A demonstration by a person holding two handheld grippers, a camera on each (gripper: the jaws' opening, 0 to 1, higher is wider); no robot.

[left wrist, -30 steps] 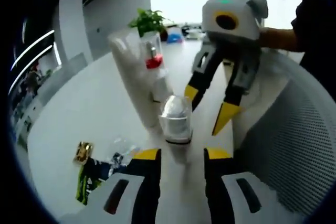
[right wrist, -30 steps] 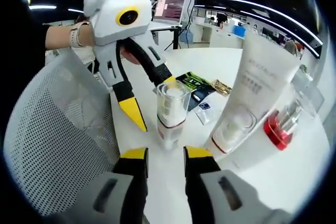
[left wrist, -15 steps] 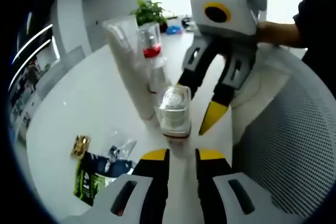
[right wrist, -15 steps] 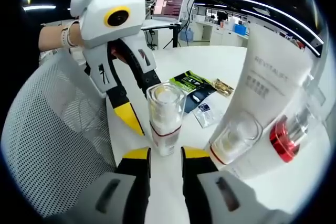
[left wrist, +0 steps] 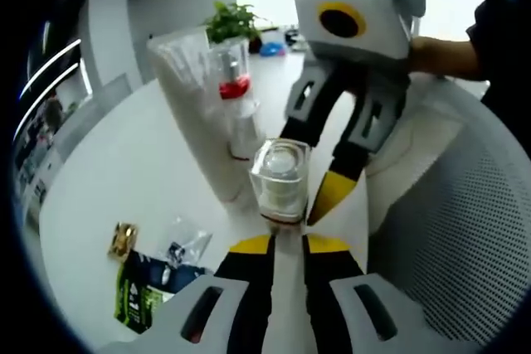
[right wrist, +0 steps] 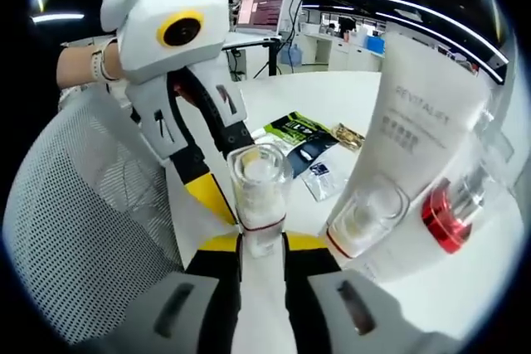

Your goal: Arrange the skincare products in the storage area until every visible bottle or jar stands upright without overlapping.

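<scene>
— fingers first: the right gripper (right wrist: pixel 261 244) has its yellow-tipped fingers (right wrist: pixel 217 242) drawn in tight against the base of the small clear-capped bottle (right wrist: pixel 260 196), so it looks clamped on it. the left gripper (left wrist: pixel 286 246) shows its own jaws nearly together at the foot of that bottle in the left gripper view, but i cannot tell whether they pinch it or just sit before it.

— and the big stuff?

— biggest is the white mesh basket (right wrist: pixel 75 230), curving along the near left side of the right gripper view. it seems to be the storage area, and i can see nothing standing in it. next, the tall white tube (right wrist: pixel 415 147) stands on its cap on the white table (left wrist: pixel 133 163), long axis vertical, crimped end up, to the right of the small bottle. just beside the tube, farther right, a red-collared pump bottle (right wrist: pixel 448 217) stands upright too.

— so how far along?

— my guess is early to midway: three products upright with none toppled, yet all are on the table, outside the basket. the small bottle's long axis is vertical, cap up, just beside the basket edge.

— anything else?

— some flat sachets (right wrist: pixel 307 134) lie farther off on the table.
</scene>
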